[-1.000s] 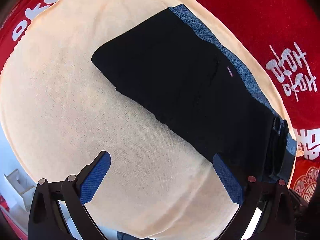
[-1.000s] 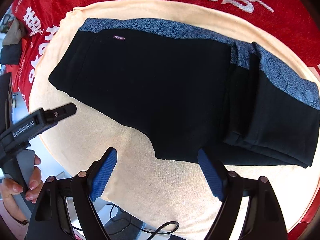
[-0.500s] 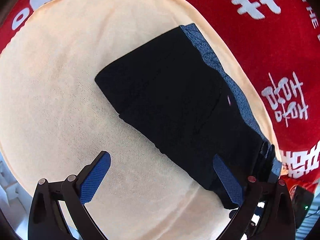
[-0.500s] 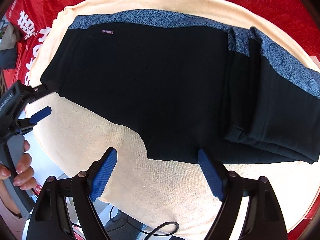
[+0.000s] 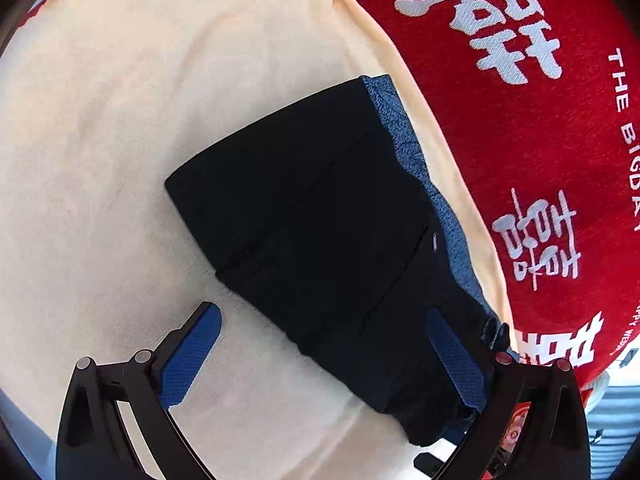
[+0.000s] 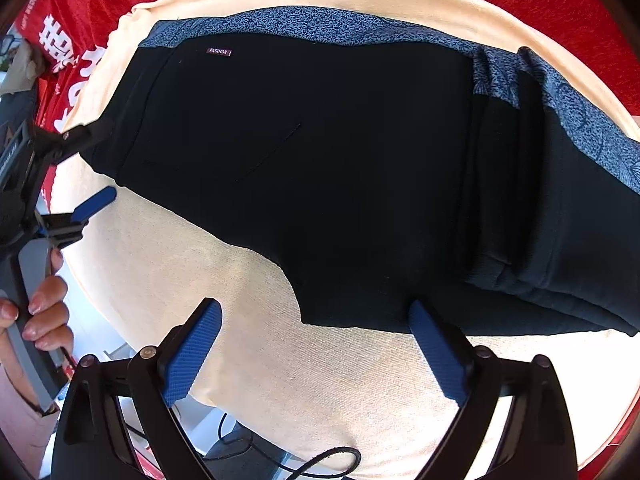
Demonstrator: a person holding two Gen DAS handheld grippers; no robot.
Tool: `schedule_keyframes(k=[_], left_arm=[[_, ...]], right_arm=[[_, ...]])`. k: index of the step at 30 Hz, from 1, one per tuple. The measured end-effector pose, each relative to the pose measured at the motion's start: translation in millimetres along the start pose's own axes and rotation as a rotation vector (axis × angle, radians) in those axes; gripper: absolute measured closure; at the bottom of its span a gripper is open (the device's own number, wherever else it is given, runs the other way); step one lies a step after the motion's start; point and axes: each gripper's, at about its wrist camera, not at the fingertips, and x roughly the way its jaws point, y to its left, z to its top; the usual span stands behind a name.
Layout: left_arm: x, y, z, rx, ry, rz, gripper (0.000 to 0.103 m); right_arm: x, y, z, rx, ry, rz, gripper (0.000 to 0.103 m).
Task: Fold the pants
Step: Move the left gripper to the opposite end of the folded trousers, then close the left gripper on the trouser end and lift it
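Note:
Black pants (image 6: 320, 160) with a blue patterned waistband (image 6: 304, 26) lie partly folded on a cream towel (image 6: 224, 264), legs doubled over at the right. My right gripper (image 6: 316, 330) hovers over their near edge, its jaws opening; the crotch corner shows between the fingertips and no pad presses on it. My left gripper (image 6: 94, 166) stands open at the pants' left end, and a hand (image 6: 44, 308) holds it. In the left wrist view the pants (image 5: 320, 216) run diagonally, and the left gripper (image 5: 324, 336) straddles their near corner with nothing pinched.
The towel (image 5: 120, 120) lies on a red cloth (image 5: 540, 160) with white lettering. The towel's near edge drops off to a floor with a black cable (image 6: 320, 460). A hand's sleeve shows at the lower left of the right wrist view.
Both grippers have come closer to the pants. The left one swung in toward the pants' left end and rolled. The right one sank and its jaws widened a little.

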Motion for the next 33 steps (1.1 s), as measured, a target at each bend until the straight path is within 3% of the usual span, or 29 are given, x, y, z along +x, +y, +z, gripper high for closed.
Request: schedule_keyframes(k=[6, 9, 19, 24, 28, 29, 30, 33], left_arm=[[-4.7, -4.0, 9.8, -0.004, -0.021, -0.091, 0.0], [-8.2, -14.1, 11.2, 0.043, -0.045, -0.124, 0.0], [18.4, -8.1, 20.0, 0.055, -0.011, -0.046, 0.0], [19.0, -2.4, 23.9, -0.051, -0.035, -0.06, 0.0], [21.6, -20.1, 23.8, 0.012, -0.02, 0.046, 0.001], [21.7, -26.2, 22.0, 0.049, -0.027, 0.091, 0.009], [21.6, -33.2, 18.8, 0.099, -0.037, 0.146, 0.027], [20.3, -38.2, 12.1, 0.185, -0.052, 0.247, 0.061]], right_arm=[[0.6, 0.6, -0.8, -0.007, -0.001, -0.002, 0.006], [1.8, 0.4, -2.7, -0.007, -0.003, -0.003, 0.006], [5.7, 7.1, -4.1, -0.017, -0.003, -0.009, 0.005], [5.3, 9.4, -3.1, -0.018, -0.002, -0.012, 0.004], [1.1, 4.5, -2.2, -0.007, -0.002, 0.006, 0.004], [-2.2, 3.7, -1.8, -0.005, -0.005, 0.014, 0.004], [-5.3, 3.1, -1.3, -0.005, -0.01, 0.019, 0.004], [-18.9, 1.1, 1.2, -0.002, -0.032, 0.034, 0.004]])
